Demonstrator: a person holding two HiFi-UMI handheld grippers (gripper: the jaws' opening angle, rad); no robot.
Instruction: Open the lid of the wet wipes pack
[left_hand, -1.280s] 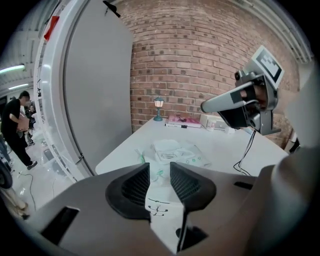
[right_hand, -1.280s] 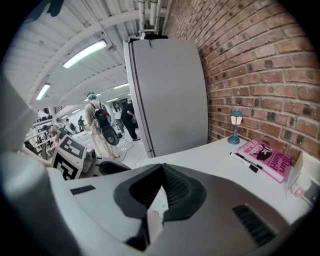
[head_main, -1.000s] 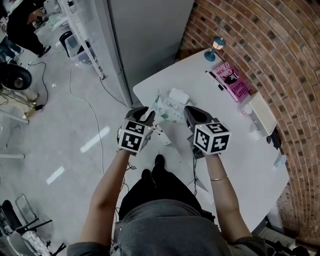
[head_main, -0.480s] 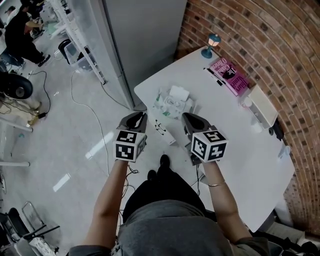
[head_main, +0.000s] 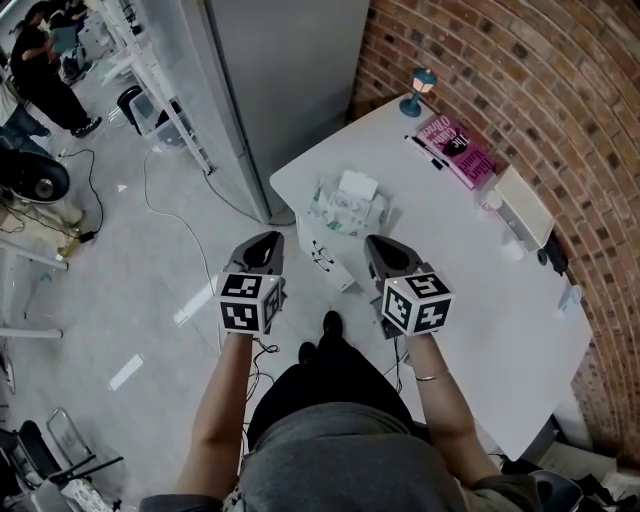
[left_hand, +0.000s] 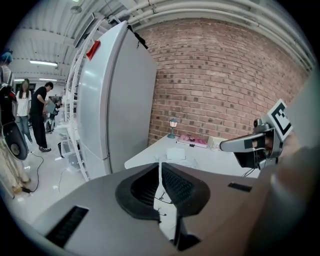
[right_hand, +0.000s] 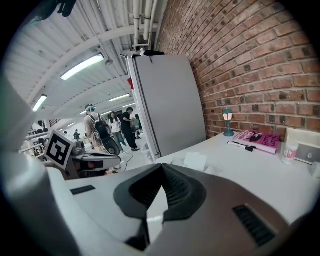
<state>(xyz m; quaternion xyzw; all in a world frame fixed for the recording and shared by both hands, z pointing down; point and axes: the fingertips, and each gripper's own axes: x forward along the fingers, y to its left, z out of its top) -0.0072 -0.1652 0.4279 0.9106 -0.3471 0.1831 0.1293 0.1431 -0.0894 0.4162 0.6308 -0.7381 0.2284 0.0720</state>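
Observation:
The wet wipes pack (head_main: 345, 208) lies near the table's left front corner, its white lid (head_main: 358, 186) flipped up. Both grippers hang short of it, over the table's edge and the floor. My left gripper (head_main: 264, 243) has its jaws closing until the tips meet, with nothing between them. My right gripper (head_main: 383, 248) is shut and empty. In the left gripper view the pack (left_hand: 176, 154) shows beyond the left gripper's (left_hand: 160, 165) joined tips. In the right gripper view the lid (right_hand: 195, 161) rises just past the right gripper's (right_hand: 161, 167) tips.
A pink book (head_main: 460, 148), a black pen (head_main: 428, 155) and a small lamp (head_main: 418, 88) sit at the far side by the brick wall. A white box (head_main: 525, 208) stands at the right. A tall grey cabinet (head_main: 280, 80) stands left of the white table (head_main: 470, 300).
Both grippers have drawn back from the pack towards the person. The left gripper's jaws, earlier apart at the pack, have come together. The pack has not moved.

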